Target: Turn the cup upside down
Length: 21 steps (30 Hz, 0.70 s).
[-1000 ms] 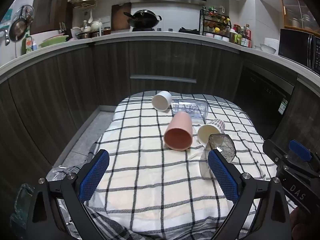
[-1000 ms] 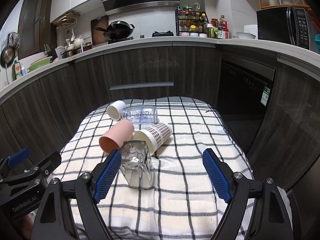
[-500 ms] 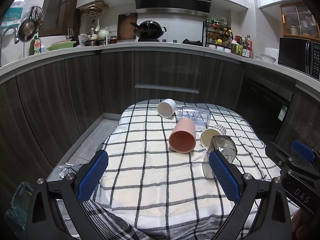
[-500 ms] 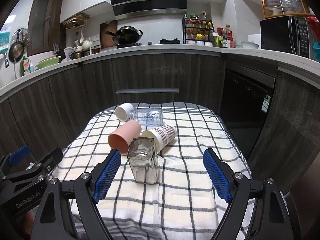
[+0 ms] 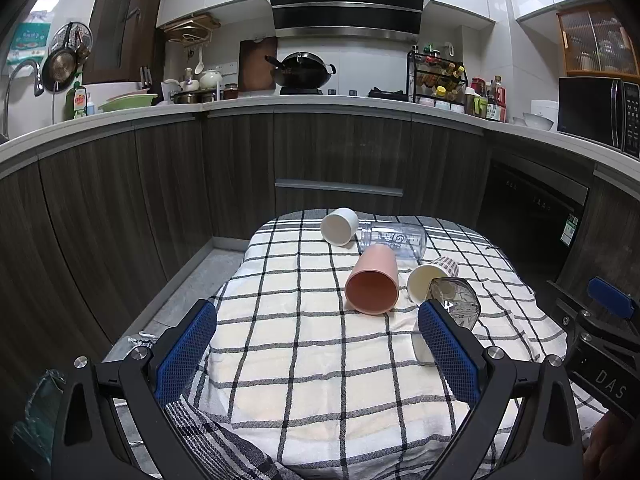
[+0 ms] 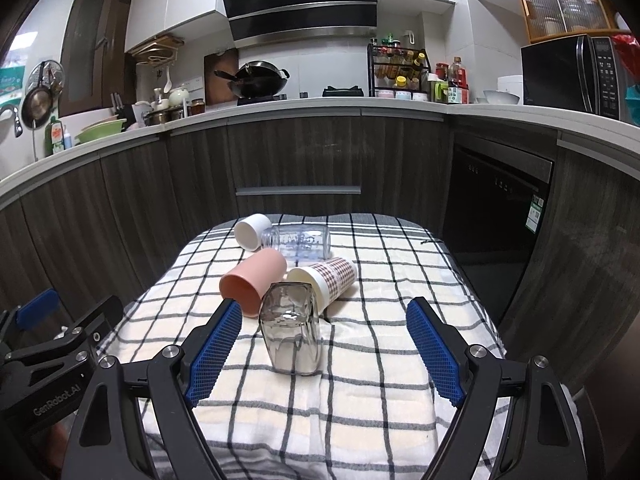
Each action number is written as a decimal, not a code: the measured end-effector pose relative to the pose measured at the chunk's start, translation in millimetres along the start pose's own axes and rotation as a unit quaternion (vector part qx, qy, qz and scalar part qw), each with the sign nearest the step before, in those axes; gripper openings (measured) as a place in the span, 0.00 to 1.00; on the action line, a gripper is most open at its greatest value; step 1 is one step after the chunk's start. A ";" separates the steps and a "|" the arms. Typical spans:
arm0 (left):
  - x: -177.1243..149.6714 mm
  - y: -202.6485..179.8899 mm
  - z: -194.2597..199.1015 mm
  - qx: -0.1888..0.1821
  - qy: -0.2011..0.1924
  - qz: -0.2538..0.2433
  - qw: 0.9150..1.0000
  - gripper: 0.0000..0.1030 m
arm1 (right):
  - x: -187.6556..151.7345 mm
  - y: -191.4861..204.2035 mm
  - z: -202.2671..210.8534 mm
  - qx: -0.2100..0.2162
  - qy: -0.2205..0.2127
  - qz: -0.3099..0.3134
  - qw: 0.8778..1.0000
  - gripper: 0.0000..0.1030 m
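A clear faceted glass cup (image 6: 291,328) stands upside down on the checked cloth (image 6: 360,360), also in the left wrist view (image 5: 454,304). Behind it lie on their sides a pink cup (image 6: 252,282) (image 5: 372,280), a plaid paper cup (image 6: 326,280) (image 5: 430,280), a clear plastic cup (image 6: 298,242) (image 5: 392,238) and a white cup (image 6: 252,230) (image 5: 339,226). My right gripper (image 6: 324,354) is open and empty, just in front of the glass. My left gripper (image 5: 316,356) is open and empty over the cloth's near left part.
The cloth covers a small table with dark cabinets (image 5: 340,152) close behind and on both sides. A dishwasher front (image 6: 496,220) is at the right. The floor (image 5: 188,292) shows left of the table. The cloth's near half holds nothing.
Both grippers have pulled back and risen from the table, so the cups look farther away. The glass cup stands where it was. Both grippers stayed open.
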State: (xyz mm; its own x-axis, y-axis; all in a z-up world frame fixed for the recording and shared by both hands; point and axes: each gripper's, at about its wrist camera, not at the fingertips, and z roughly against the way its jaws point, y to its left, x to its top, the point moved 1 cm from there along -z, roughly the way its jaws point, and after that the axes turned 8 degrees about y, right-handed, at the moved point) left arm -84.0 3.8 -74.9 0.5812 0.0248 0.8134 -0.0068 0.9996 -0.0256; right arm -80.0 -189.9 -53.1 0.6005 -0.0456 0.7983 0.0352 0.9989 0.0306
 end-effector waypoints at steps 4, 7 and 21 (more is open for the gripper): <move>-0.3 -0.1 -2.4 0.001 0.006 0.000 1.000 1.00 | 0.3 -0.7 0.2 0.000 0.000 -0.001 1.000 0.82; -0.4 -0.7 -2.9 0.000 0.008 0.001 1.000 1.00 | 0.2 -1.0 0.1 0.000 0.000 -0.002 1.000 0.82; -1.1 0.6 -4.7 0.002 0.011 0.003 1.000 1.00 | -0.9 -1.3 -2.1 0.000 0.003 -0.005 1.000 0.82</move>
State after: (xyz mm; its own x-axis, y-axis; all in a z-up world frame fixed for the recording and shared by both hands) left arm -80.8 4.4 -78.5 0.5985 0.0300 0.8005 -0.0126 0.9995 -0.0281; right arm -78.9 -191.1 -55.1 0.6054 -0.0553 0.7940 0.0405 0.9984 0.0387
